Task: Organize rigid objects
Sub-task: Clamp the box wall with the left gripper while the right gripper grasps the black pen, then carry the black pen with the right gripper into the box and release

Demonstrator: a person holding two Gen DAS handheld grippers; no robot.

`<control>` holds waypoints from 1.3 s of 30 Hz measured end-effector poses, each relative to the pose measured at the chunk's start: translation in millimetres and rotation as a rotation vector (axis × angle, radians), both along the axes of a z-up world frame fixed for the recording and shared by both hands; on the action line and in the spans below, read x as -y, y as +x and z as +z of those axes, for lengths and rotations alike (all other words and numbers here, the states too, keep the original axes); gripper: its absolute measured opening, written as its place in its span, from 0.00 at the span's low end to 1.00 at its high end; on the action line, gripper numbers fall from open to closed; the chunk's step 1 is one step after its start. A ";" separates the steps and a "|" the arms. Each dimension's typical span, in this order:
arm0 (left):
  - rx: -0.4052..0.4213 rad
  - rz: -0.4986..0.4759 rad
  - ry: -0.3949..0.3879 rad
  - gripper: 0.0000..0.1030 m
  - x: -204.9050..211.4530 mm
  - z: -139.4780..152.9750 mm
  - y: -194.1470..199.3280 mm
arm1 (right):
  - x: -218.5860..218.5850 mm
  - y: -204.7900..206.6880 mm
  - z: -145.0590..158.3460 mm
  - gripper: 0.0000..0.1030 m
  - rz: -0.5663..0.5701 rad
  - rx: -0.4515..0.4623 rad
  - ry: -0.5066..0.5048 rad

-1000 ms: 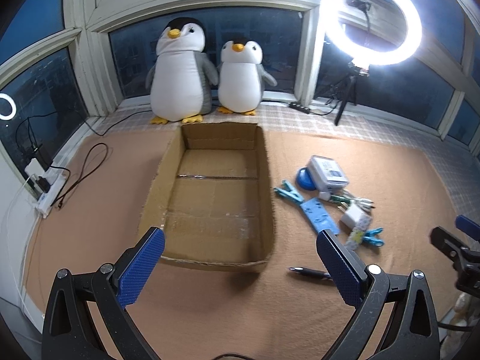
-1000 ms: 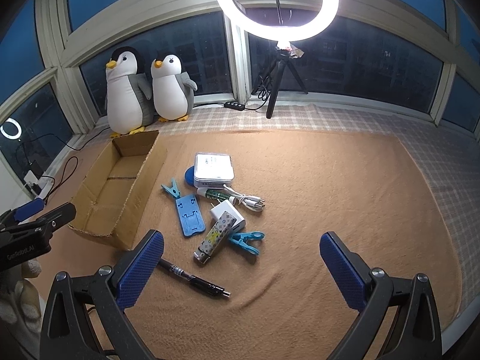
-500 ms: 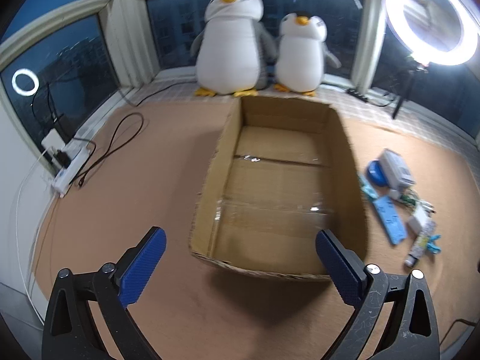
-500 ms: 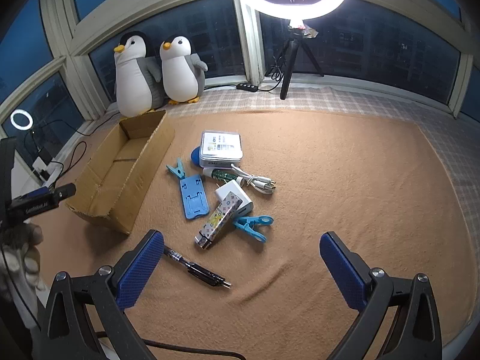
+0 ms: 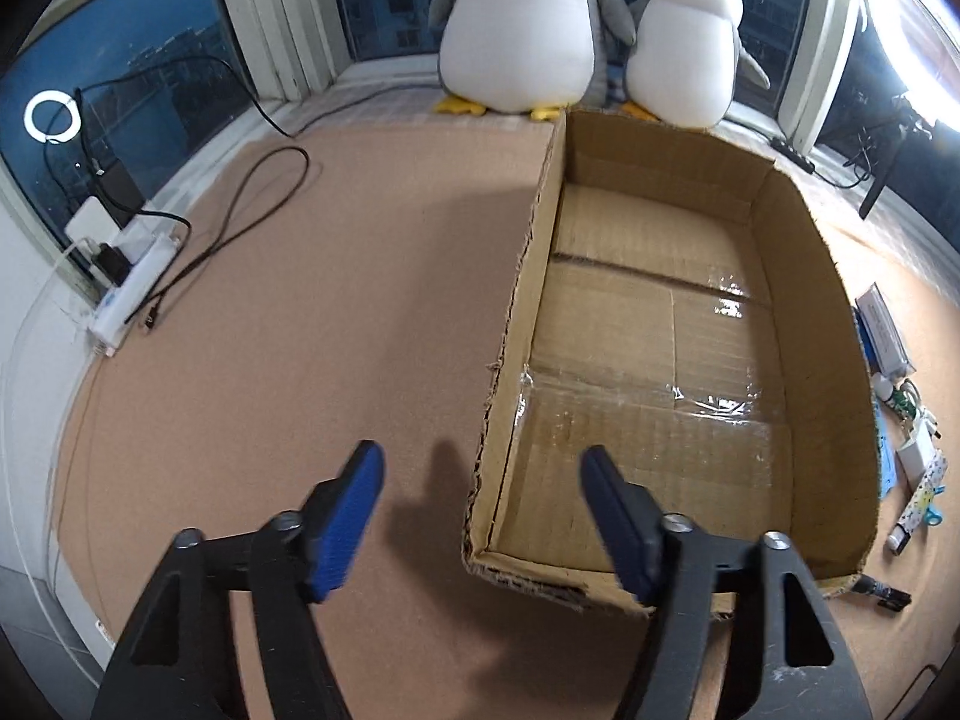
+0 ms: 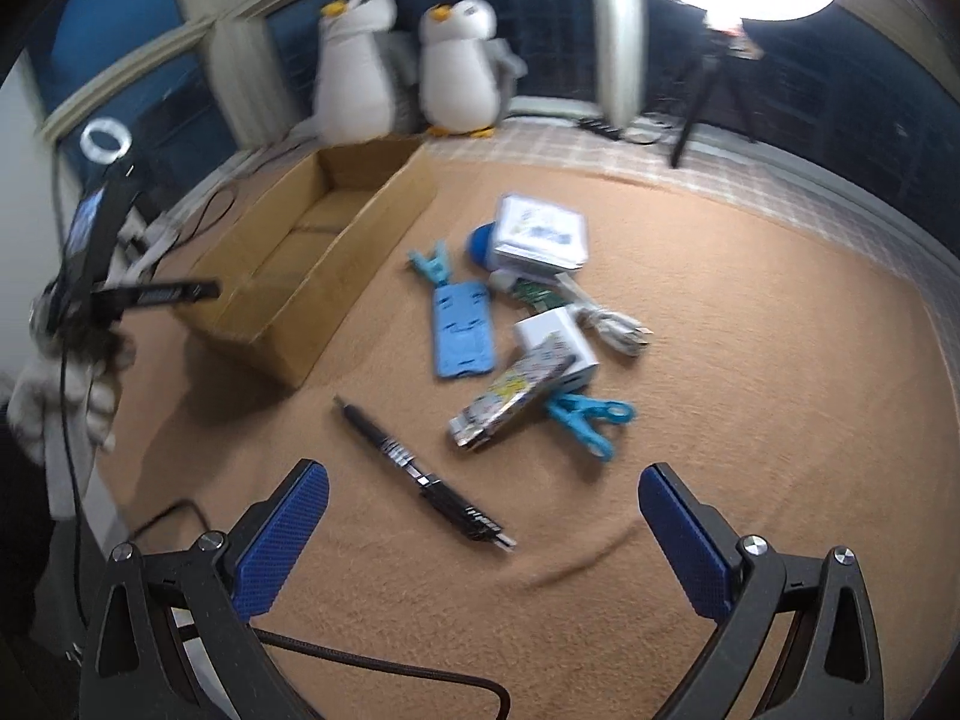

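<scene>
Straddling the open brown cardboard box's (image 5: 672, 324) near-left corner, my left hand-held gripper (image 5: 480, 516) has just been closing, nothing pinched yet; right hand-held gripper (image 6: 480, 531) gapes wide above the black pen (image 6: 420, 468).

carpet (image 6: 750, 360) tan | cardboard box (image 5: 834, 324) brown | gripper pads (image 6: 282, 534) blue, textured | pen (image 6: 420, 474) black | phone stand (image 6: 462, 330) light blue | clip (image 6: 588, 417) teal | charger (image 6: 555, 333) white | plush penguins (image 5: 516, 30) white bellies, grey sides, orange beak and feet | floor by the window (image 6: 540, 147) pale checked
</scene>
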State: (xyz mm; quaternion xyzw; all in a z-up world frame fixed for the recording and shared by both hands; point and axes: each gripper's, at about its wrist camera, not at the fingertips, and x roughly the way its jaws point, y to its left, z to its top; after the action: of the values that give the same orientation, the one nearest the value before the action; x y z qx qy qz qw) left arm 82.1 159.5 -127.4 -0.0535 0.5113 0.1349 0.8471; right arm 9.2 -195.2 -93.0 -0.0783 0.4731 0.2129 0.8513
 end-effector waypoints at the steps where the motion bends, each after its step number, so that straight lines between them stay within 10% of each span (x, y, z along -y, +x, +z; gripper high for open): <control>1: -0.004 -0.001 -0.003 0.66 -0.9 -2.0 2.1 | -5.6 1.3 -3.2 0.93 0.030 -0.008 -0.019; 22: -0.055 -0.028 -0.031 0.46 5.6 -20.7 17.6 | -45.5 36.6 -59.2 0.44 0.289 -0.195 -0.158; 30: -0.043 -0.065 -0.035 0.41 11.8 -21.3 21.8 | -49.0 21.3 -56.6 0.18 0.256 -0.170 -0.203; 39: -0.029 -0.086 -0.050 0.34 7.5 -21.8 22.4 | -36.8 8.3 -53.8 0.13 0.087 -0.211 -0.125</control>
State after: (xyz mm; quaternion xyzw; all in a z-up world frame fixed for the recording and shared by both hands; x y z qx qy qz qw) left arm 104.5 152.0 -149.2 -0.0506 0.5284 0.0863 0.8431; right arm 17.5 -158.4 -146.8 -0.1291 0.5685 0.2268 0.7802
